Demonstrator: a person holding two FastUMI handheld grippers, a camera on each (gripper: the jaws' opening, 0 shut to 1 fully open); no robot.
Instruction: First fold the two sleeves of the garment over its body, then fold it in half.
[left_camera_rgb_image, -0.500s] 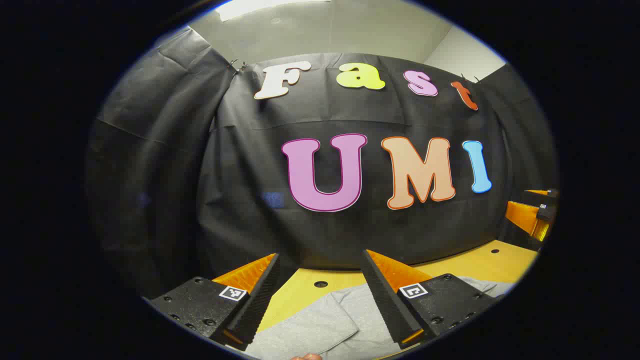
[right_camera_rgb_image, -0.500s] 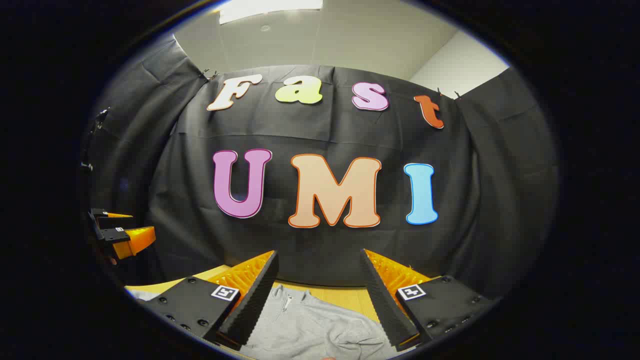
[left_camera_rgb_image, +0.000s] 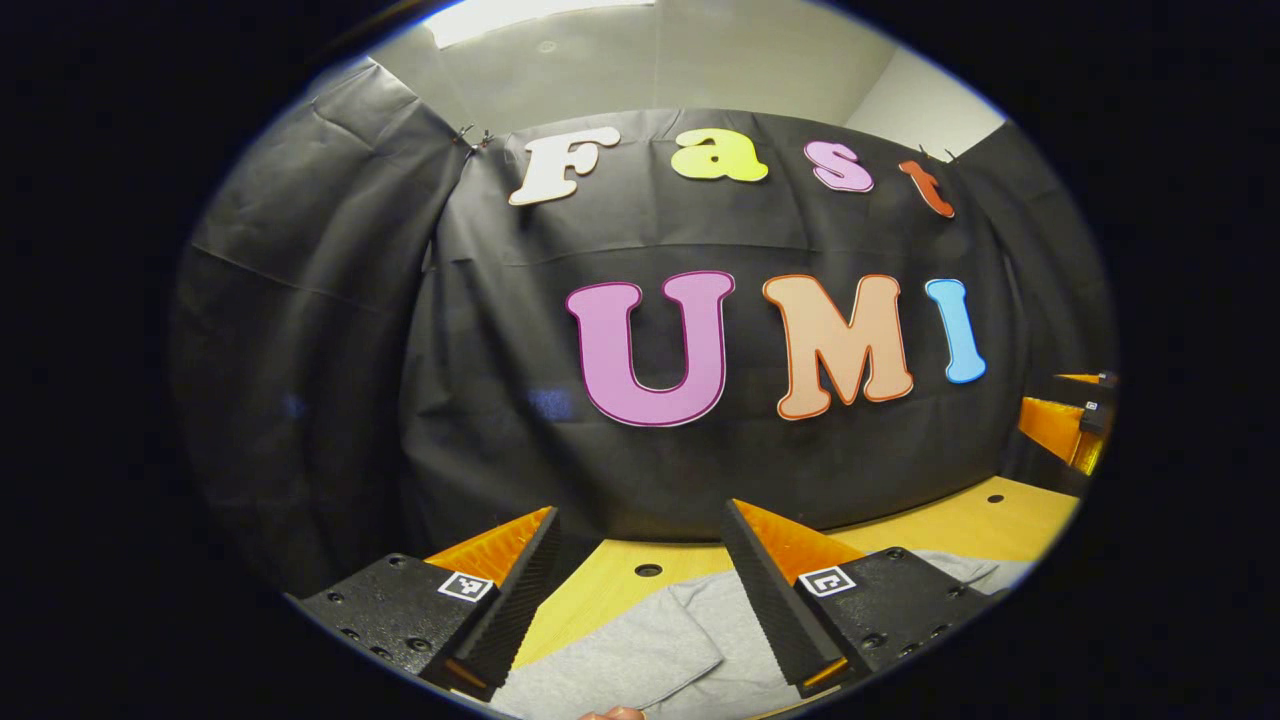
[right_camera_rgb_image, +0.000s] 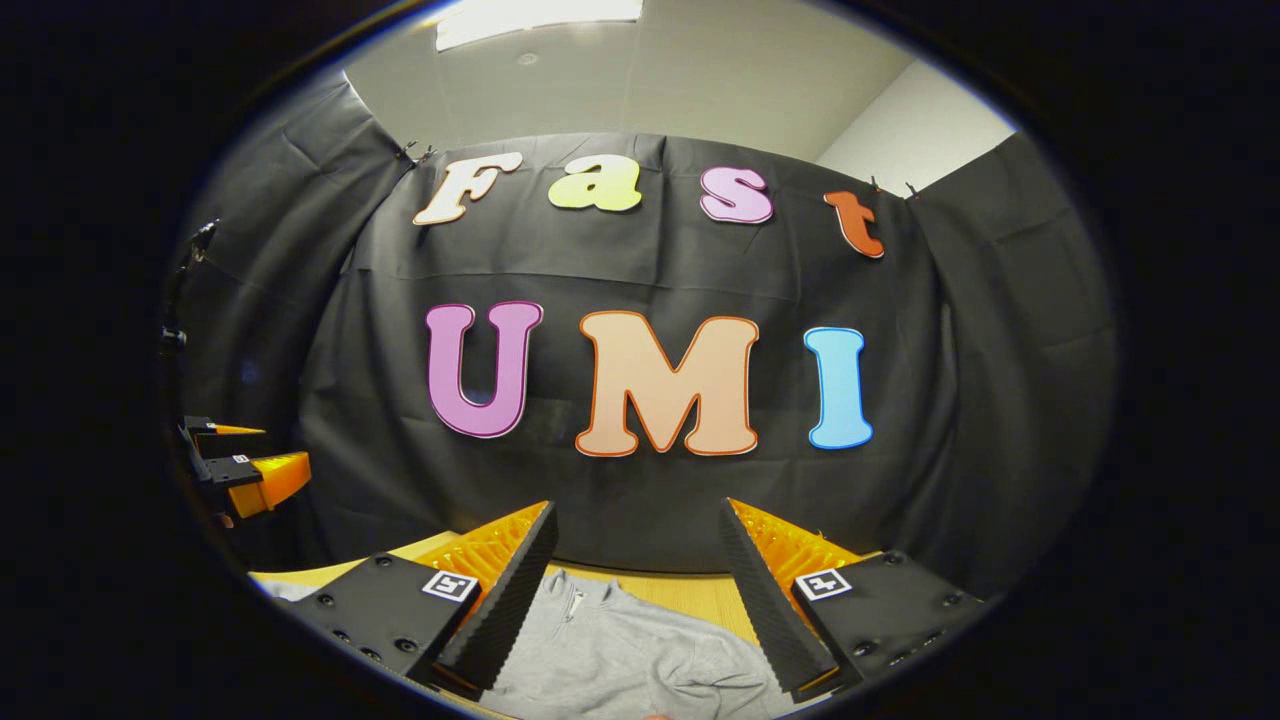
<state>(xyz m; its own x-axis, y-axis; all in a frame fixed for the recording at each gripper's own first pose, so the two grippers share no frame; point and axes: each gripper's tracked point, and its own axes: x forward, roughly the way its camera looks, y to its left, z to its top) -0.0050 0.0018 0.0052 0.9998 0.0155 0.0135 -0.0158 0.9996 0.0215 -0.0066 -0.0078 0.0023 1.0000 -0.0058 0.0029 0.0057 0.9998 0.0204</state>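
Observation:
A grey garment (left_camera_rgb_image: 650, 655) lies flat on the yellow table (left_camera_rgb_image: 950, 520), low in the left gripper view. My left gripper (left_camera_rgb_image: 640, 590) hangs above it, open, with nothing between its fingers. In the right gripper view the same grey garment (right_camera_rgb_image: 620, 650) shows its zip collar (right_camera_rgb_image: 572, 600) under my right gripper (right_camera_rgb_image: 635, 590), which is also open and holds nothing. Each gripper appears at the edge of the other's view: the right gripper (left_camera_rgb_image: 1065, 425) at the far right, the left gripper (right_camera_rgb_image: 245, 465) at the far left.
The yellow table (right_camera_rgb_image: 690, 590) has small round holes (left_camera_rgb_image: 648, 570) and ends at the black cloth wall (left_camera_rgb_image: 500, 350). A fingertip (left_camera_rgb_image: 612, 713) peeks in at the bottom edge of the left gripper view.
Both views have shifted very slightly; the grippers stay open above the garment and the garment has not moved.

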